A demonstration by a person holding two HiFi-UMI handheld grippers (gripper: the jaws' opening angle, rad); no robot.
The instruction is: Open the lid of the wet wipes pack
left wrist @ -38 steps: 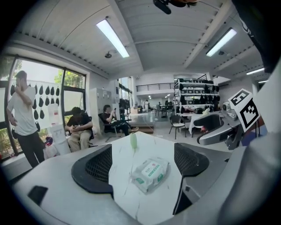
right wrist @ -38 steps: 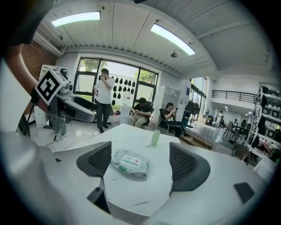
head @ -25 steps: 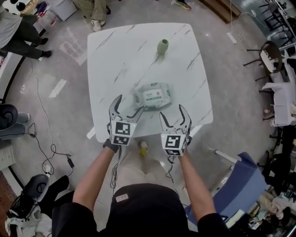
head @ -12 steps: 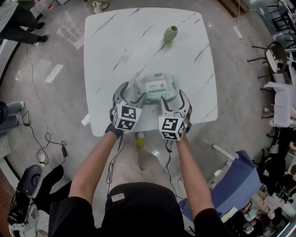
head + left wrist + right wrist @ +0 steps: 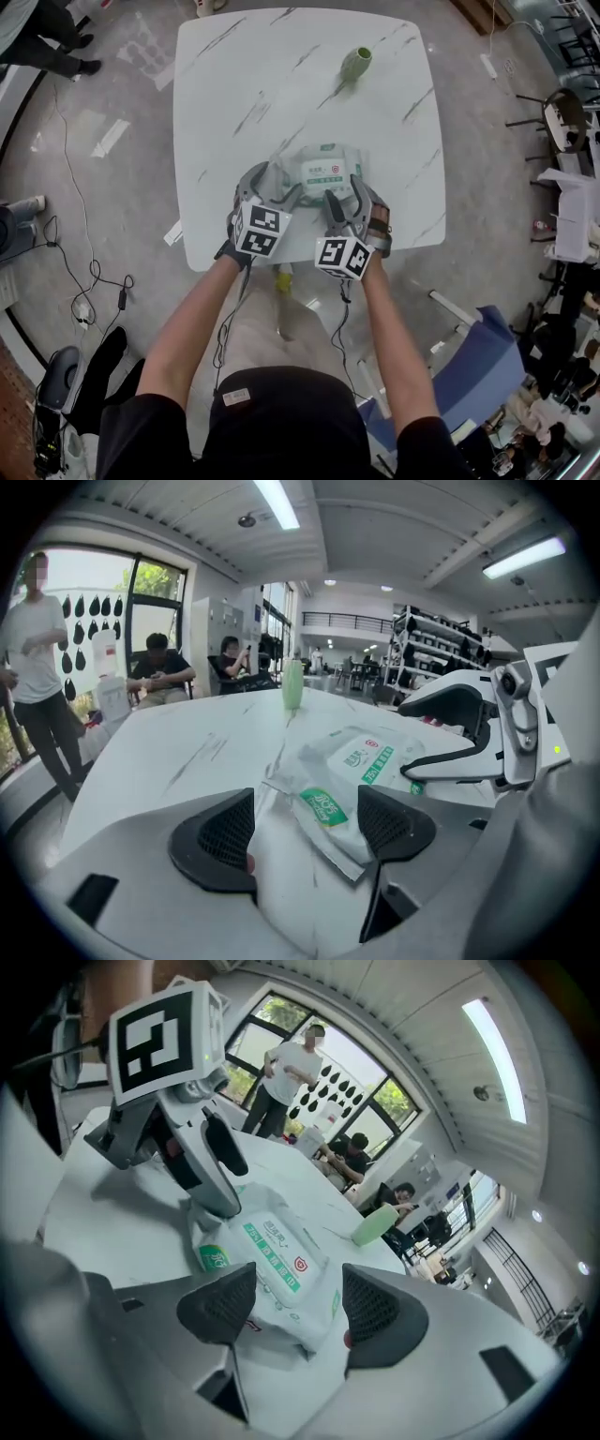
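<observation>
The wet wipes pack lies flat near the front of the white marble table, lid down and label up. My left gripper is at the pack's near left end. Its jaws have just been closing, and in the left gripper view they pinch the crinkled end with the green label. My right gripper is at the near right edge. Its jaws have also just been closing. In the right gripper view they straddle the pack, and I see no firm press.
A green vase stands at the table's far side, well beyond the pack. People sit and stand past the table. Cables and chairs lie on the floor around it. The table's front edge is just below both grippers.
Both grippers have come down and forward from the table's front edge onto the pack's near end. Their jaws stand narrower than before, now around the pack.
</observation>
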